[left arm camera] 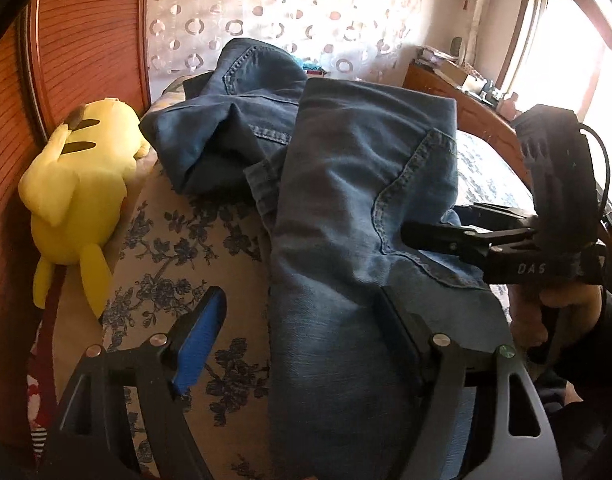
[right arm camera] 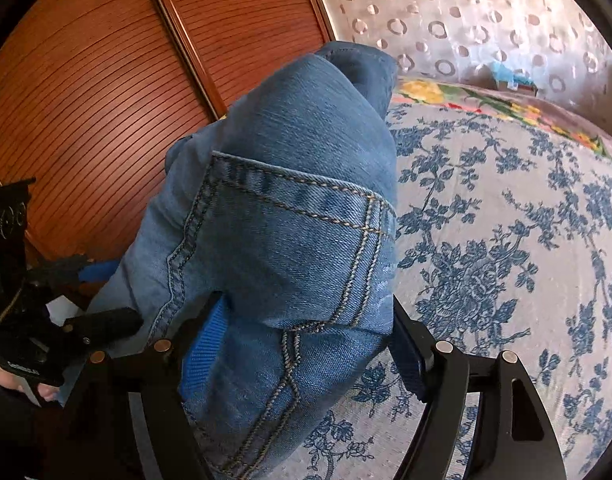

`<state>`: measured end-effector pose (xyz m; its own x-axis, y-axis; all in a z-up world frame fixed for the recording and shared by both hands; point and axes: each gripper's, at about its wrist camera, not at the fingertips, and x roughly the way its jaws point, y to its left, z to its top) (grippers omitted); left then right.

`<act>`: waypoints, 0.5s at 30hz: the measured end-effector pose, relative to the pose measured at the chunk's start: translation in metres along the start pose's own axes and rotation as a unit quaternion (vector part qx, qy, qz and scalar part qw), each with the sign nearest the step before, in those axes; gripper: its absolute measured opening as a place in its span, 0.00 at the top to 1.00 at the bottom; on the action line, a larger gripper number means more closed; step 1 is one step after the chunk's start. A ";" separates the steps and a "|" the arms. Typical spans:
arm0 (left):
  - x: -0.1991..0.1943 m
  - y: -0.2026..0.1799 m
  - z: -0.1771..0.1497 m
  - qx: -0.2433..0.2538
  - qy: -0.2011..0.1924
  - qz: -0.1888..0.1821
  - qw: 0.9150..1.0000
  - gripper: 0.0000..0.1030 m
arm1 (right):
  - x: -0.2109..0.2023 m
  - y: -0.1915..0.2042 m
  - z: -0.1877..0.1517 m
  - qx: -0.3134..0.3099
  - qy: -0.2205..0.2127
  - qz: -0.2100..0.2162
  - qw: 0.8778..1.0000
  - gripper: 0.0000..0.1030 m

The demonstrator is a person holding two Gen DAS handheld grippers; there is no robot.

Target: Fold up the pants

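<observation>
Reading this as mid-fold: pants [left arm camera: 345,208] lie doubled lengthwise on the bed [left arm camera: 194,256], upper end bunched, cross fold left. I have left claw [left arm camera: 306,340] released, right claw [right arm camera: 302,344] released, denim between its pads. Left view shows plush toy [left arm camera: 78,200]; right view shows pocket stitching close up.

Soft, faded denim jeans [left arm camera: 345,184] with raised stitching are being shown on a woven flowered cotton bedspread [right arm camera: 485,240], beside ribbed glossy wood panels [right arm camera: 106,80] and a fuzzy plush toy [left arm camera: 78,184].
</observation>
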<state>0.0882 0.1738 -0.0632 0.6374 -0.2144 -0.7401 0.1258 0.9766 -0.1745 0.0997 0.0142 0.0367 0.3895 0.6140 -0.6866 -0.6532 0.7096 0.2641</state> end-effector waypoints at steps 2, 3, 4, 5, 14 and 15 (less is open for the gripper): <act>0.000 0.000 0.001 0.000 -0.001 0.003 1.000 0.25 | 0.002 -0.004 0.001 0.003 0.000 0.011 1.000 0.30; -0.001 0.000 0.001 0.000 -0.001 0.003 1.000 0.25 | 0.001 -0.005 0.002 0.001 -0.003 0.017 1.000 0.36; -0.001 -0.001 0.001 0.000 -0.002 0.002 1.000 0.25 | -0.001 -0.006 0.002 -0.002 -0.006 0.023 1.000 0.47; -0.001 -0.002 0.001 0.001 -0.002 0.002 1.000 0.25 | -0.004 -0.007 0.002 -0.003 -0.010 0.031 0.999 0.54; -0.008 -0.026 0.011 0.024 -0.017 -0.012 0.999 0.25 | -0.073 -0.035 -0.005 -0.011 -0.056 0.018 0.998 0.80; -0.008 -0.033 0.014 0.030 -0.019 -0.015 0.999 0.25 | -0.083 -0.045 -0.006 -0.012 -0.060 0.002 0.998 0.80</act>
<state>0.0894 0.1434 -0.0429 0.6608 -0.2439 -0.7098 0.1898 0.9693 -0.1563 0.0928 -0.0710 0.0776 0.4602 0.6550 -0.5993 -0.6697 0.6993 0.2500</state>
